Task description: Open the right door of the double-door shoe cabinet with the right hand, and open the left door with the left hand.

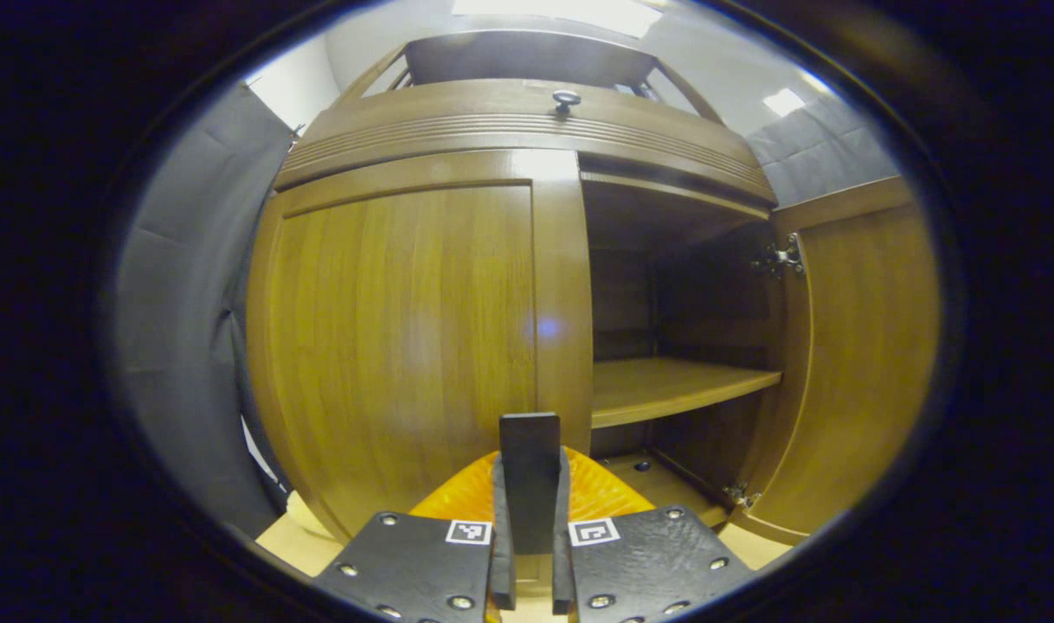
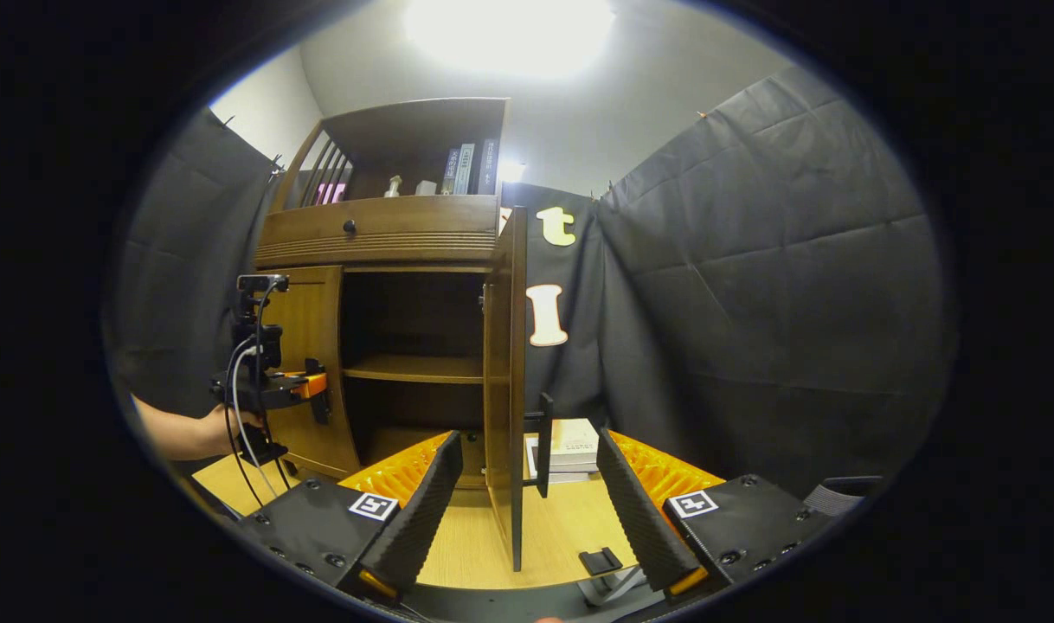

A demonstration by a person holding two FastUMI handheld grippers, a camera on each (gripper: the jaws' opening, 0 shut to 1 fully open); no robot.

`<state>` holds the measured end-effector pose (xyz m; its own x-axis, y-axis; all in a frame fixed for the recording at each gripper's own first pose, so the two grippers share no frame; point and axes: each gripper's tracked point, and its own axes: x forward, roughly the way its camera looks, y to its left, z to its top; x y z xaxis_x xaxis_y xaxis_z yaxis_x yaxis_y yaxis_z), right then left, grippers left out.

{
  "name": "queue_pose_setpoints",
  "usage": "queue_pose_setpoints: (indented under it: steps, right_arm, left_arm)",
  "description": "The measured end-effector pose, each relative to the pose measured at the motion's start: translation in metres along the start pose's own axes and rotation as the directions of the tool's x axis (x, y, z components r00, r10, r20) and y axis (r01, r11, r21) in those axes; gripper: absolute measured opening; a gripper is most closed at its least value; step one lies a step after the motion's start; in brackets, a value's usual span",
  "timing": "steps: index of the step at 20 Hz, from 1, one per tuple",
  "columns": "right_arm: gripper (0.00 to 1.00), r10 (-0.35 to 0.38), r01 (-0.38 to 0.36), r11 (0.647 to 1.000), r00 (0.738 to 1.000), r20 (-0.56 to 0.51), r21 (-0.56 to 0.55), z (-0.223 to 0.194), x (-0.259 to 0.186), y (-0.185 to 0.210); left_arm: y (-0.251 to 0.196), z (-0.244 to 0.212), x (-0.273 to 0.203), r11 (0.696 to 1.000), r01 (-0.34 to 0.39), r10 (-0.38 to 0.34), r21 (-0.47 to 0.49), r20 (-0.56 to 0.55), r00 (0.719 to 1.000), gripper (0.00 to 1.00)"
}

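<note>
The wooden shoe cabinet point(image 1: 510, 130) is close ahead in the left gripper view. Its left door point(image 1: 406, 346) is closed, and its black upright handle point(image 1: 530, 433) sits between the fingers of my left gripper point(image 1: 530, 472), which is shut on it. The right door point(image 1: 864, 346) stands swung open, baring an inner shelf point(image 1: 665, 385). In the right gripper view that right door point(image 2: 501, 389) is edge-on, its black handle point(image 2: 544, 441) just beyond my right gripper point(image 2: 531, 519), which is open and holds nothing. A hand point(image 2: 198, 433) holds the left gripper point(image 2: 315, 389) against the left door point(image 2: 306, 363).
A drawer with a small knob point(image 2: 350, 227) runs above the doors, and books point(image 2: 466, 169) stand in the top shelf. Stacked books point(image 2: 570, 446) lie on the light wooden floor point(image 2: 466, 536) behind the open door. A small black block point(image 2: 600, 561) lies near my right finger.
</note>
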<state>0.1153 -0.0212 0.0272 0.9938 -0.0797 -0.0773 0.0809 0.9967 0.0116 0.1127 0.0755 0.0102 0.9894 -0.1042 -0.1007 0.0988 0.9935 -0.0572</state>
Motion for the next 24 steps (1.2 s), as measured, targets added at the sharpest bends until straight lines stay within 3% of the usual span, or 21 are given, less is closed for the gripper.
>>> queue_pose_setpoints:
  steps: [12, 14, 16, 22, 23, 24]
  right_arm:
    - [0.98, 0.148, -0.148, 0.989, 0.989, 0.008, 0.002, -0.002, 0.032, 0.049]
    - [0.98, 0.173, -0.173, 0.985, 0.985, 0.003, 0.005, -0.001, 0.039, 0.06]
    - [0.98, 0.198, -0.198, 0.98, 0.98, -0.002, 0.015, -0.004, 0.044, 0.071]
    - [0.98, 0.264, -0.263, 0.965, 0.965, -0.011, 0.009, -0.01, 0.053, 0.103]
    - [0.93, 0.273, -0.273, 0.962, 0.962, -0.012, 0.009, -0.01, 0.056, 0.108]
    - [0.98, 0.283, -0.283, 0.959, 0.959, -0.014, 0.011, -0.011, 0.057, 0.113]
  left_arm:
    - [0.022, 0.005, -0.082, 0.999, 0.034, -0.034, -0.032, -0.009, 0.999, 0.2]
    - [0.027, 0.007, -0.088, 0.998, 0.035, -0.036, -0.044, -0.015, 0.999, 0.14]
    - [0.033, 0.009, -0.101, 0.998, 0.029, -0.03, -0.054, -0.019, 0.999, 0.2]
    - [0.06, 0.005, -0.143, 0.994, 0.008, -0.011, -0.105, -0.035, 0.999, 0.19]
    - [0.066, 0.002, -0.15, 0.994, 0.008, -0.012, -0.111, -0.038, 0.999, 0.18]
    - [0.069, 0.002, -0.156, 0.994, 0.01, -0.015, -0.113, -0.039, 0.999, 0.16]
